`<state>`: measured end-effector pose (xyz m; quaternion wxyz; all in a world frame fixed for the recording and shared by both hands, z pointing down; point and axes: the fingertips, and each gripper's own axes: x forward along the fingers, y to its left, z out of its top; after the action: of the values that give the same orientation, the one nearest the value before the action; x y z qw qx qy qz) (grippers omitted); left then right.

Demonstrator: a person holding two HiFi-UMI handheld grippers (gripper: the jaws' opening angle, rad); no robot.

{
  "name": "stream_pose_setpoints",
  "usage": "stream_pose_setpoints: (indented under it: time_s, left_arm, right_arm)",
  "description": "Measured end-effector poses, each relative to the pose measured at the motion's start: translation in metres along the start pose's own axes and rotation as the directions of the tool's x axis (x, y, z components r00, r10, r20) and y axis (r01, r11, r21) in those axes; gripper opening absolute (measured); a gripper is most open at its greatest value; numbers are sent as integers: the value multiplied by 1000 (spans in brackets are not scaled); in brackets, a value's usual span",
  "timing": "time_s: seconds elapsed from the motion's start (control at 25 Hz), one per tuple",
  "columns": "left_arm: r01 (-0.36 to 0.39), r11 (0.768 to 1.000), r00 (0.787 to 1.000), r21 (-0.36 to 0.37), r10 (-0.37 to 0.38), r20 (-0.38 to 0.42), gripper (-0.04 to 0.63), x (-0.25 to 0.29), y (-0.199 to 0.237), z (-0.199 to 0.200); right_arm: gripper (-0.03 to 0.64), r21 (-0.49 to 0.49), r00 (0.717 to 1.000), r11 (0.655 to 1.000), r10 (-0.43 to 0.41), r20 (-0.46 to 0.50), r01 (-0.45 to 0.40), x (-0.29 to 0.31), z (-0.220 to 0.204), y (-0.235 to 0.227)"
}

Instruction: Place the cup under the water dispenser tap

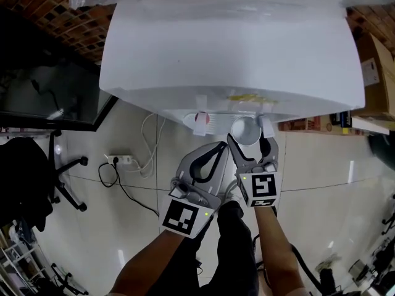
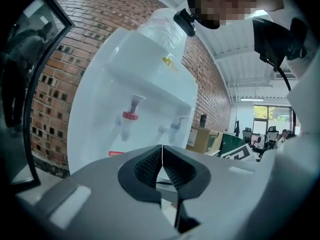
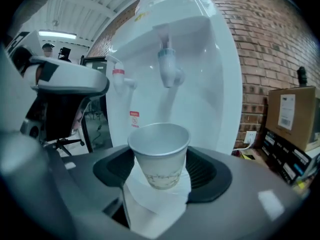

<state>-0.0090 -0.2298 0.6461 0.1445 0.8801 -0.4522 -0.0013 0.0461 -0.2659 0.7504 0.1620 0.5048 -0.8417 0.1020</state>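
Cup [image 3: 159, 151] is held upright by the clenched fingers [image 3: 206, 171] of the right gripper [image 3: 162, 171]. The pale tap [image 3: 168, 66] is seen above it and slightly farther off. The left gripper [image 2: 162, 159], at its left, is closed on nothing.

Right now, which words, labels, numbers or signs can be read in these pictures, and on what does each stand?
No text can be read.
Red label on the water dispenser front: too blurred.
Yellow mark on the dispenser's top: too blurred.
White label on the cardboard box: too small.
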Motion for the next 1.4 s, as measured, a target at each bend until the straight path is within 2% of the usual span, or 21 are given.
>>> stream_pose_setpoints:
  time_s: [0.28, 0.48, 0.64, 0.76, 0.96, 1.2, 1.4]
  left_arm:
    - [8, 1000, 1000, -6, -8, -17, 0, -2, -3, -6]
    - [6, 1000, 999, -8, -6, -36, 0, -7, -4, -12]
    - [-6, 1000, 999, -6, 6, -40, 0, -8, -2, -13]
    - [-12, 1000, 999, -11, 11, -37, 0, -9, -1, -14]
    - [-12, 1000, 999, -15, 11, -44, 0, -11, 0, -17]
    - [-9, 1000, 999, -26, 8, -44, 0, -14, -2, -7]
    - [1, 999, 1000, -54, -3, -30, 0, -24, -14, 18]
  right_arm:
    - [328, 23, 1000, 1000, -2, -11, 3, 16, -21, -7]
    - [328, 47, 1000, 999, 1, 13, -2, 24, -22, -10]
    - [333, 76, 1000, 997, 10, -4, -10, 26, -28, -11]
    - [410, 85, 999, 996, 22, -28, -20, 27, -35, -8]
    - [417, 79, 999, 997, 21, -35, -18, 21, -37, -5]
    - [417, 89, 999, 996, 8, -41, -4, -1, -21, -6]
    - [417, 112, 999, 994, 7, -53, 0, -43, 15, 6]
